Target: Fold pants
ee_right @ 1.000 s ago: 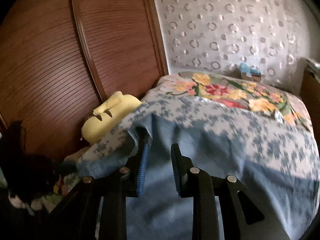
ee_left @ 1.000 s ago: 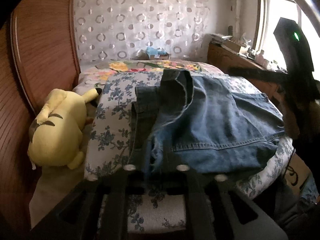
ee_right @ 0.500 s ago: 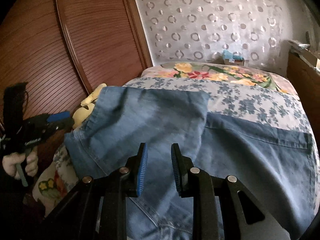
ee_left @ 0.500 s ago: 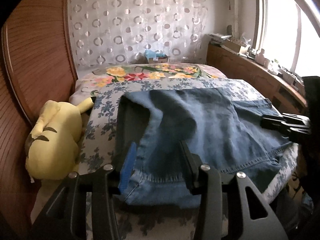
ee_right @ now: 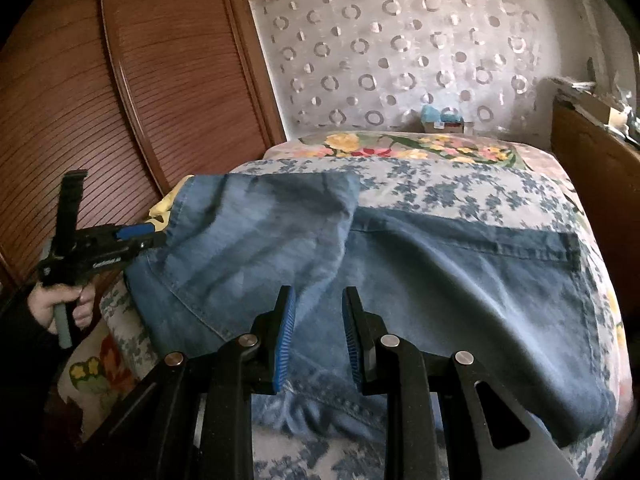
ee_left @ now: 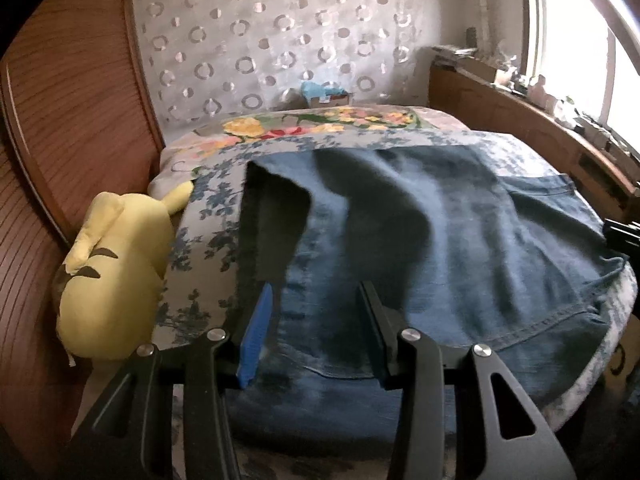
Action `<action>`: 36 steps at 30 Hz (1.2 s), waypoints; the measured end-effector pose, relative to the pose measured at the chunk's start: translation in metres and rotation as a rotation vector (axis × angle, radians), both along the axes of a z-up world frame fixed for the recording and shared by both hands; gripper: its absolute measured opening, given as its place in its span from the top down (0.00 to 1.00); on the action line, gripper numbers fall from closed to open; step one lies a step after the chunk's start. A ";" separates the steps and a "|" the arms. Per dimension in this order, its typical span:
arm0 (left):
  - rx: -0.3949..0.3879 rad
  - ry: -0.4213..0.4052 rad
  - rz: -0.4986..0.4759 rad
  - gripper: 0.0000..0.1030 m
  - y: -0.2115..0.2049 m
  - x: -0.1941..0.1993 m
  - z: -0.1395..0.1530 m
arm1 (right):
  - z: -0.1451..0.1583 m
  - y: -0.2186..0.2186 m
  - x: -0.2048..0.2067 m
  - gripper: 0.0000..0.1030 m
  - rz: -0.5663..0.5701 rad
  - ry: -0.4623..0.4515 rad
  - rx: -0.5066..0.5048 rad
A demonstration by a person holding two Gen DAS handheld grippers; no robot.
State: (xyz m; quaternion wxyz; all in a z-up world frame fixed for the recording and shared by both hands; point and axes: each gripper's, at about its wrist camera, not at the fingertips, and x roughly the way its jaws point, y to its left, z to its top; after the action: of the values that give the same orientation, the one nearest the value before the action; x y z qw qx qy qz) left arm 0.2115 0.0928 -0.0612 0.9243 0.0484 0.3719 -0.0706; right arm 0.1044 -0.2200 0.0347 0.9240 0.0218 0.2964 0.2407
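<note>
Denim pants [ee_left: 440,260] lying across the floral bed cover [ee_left: 208,248], near the yellow plush toy [ee_left: 116,280] at the left edge. Lighter panel doubled over the darker layer on the left side; 1 fold down, by the look of it.

Changed within the last second: cloth no longer lifted and bunched at the left gripper [ee_left: 316,328], now settled flat. Jaws of that gripper just opened, released, with the near hem lying slack between them and neither pad pressing on it. Seen from the right wrist, tip at the left edge of the folded panel, handle gripped by the person's hand [ee_right: 60,304].

Right gripper [ee_right: 318,332] hovering low over the near edge, fingers set apart by a narrow gap, gripping nothing.

Probable meaning: first fold laid and let go. Likely next: smoothing the rumpled panel, then fresh grips for fold 2.
</note>
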 end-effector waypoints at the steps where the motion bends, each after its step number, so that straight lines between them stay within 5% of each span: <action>1: -0.002 0.005 0.003 0.57 0.002 0.002 -0.002 | -0.001 0.000 -0.003 0.76 -0.002 0.001 0.001; 7: -0.027 0.033 -0.013 0.58 0.010 0.007 -0.013 | -0.001 -0.006 -0.009 0.76 -0.009 0.002 0.011; 12: 0.009 0.032 -0.041 0.91 0.004 0.000 -0.018 | -0.001 -0.007 -0.007 0.76 -0.010 0.001 0.026; 15: 0.025 0.034 -0.045 0.99 0.004 -0.003 -0.018 | -0.004 -0.011 -0.004 0.76 -0.012 0.003 0.028; 19: 0.056 -0.037 -0.016 1.00 0.015 -0.019 0.000 | -0.006 -0.017 -0.004 0.76 -0.022 0.010 0.033; 32: -0.073 -0.042 -0.002 0.99 0.040 -0.033 0.023 | -0.004 -0.044 -0.017 0.76 -0.081 0.002 0.057; 34: -0.074 -0.047 -0.030 0.95 0.028 -0.036 0.025 | -0.004 -0.053 -0.022 0.76 -0.101 -0.001 0.062; 36: -0.073 -0.052 -0.051 0.77 0.013 -0.039 0.027 | -0.004 -0.065 -0.027 0.76 -0.128 -0.006 0.062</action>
State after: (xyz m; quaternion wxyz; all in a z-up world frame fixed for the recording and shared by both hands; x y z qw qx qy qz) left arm 0.1730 0.1062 -0.0346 0.9328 0.0258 0.3434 -0.1065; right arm 0.0779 -0.2847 0.0307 0.9372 0.0686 0.2842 0.1901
